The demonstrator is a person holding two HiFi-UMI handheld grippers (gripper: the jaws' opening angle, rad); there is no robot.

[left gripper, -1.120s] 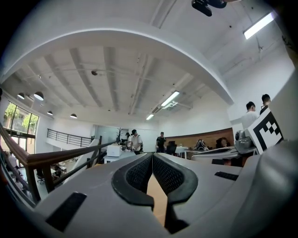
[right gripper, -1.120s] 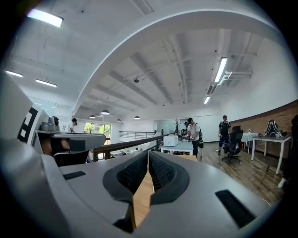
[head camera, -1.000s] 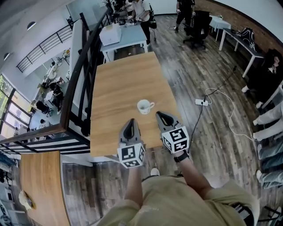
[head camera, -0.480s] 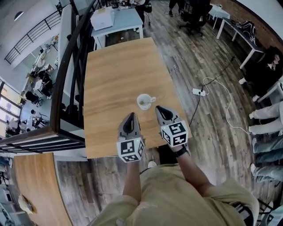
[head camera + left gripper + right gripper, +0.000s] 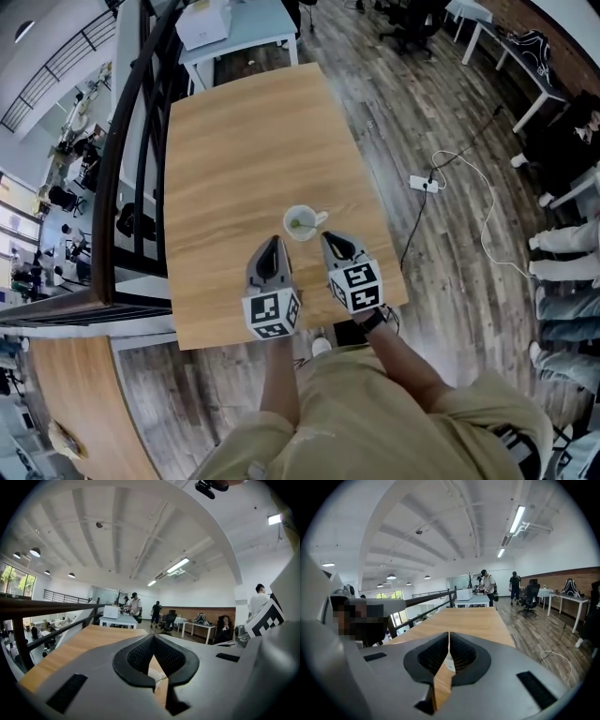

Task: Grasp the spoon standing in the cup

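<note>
Hovering over the near edge of the pale wood-grain table (image 5: 234, 141), the left gripper (image 5: 273, 242) and right gripper (image 5: 328, 238) are both clenched on nothing, their ribbed black pads meeting. Just beyond their tips stands the round white cup (image 5: 286, 223), with the spoon (image 5: 296, 223) inside. Grey-brown plank floor (image 5: 422, 103) and a black railing (image 5: 127, 141) flank the table.

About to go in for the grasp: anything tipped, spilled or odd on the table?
Nothing stands out. The cup sits upright on the table with the spoon in it and no spill around it. The left gripper and right gripper are shut, empty, short of it.
</note>
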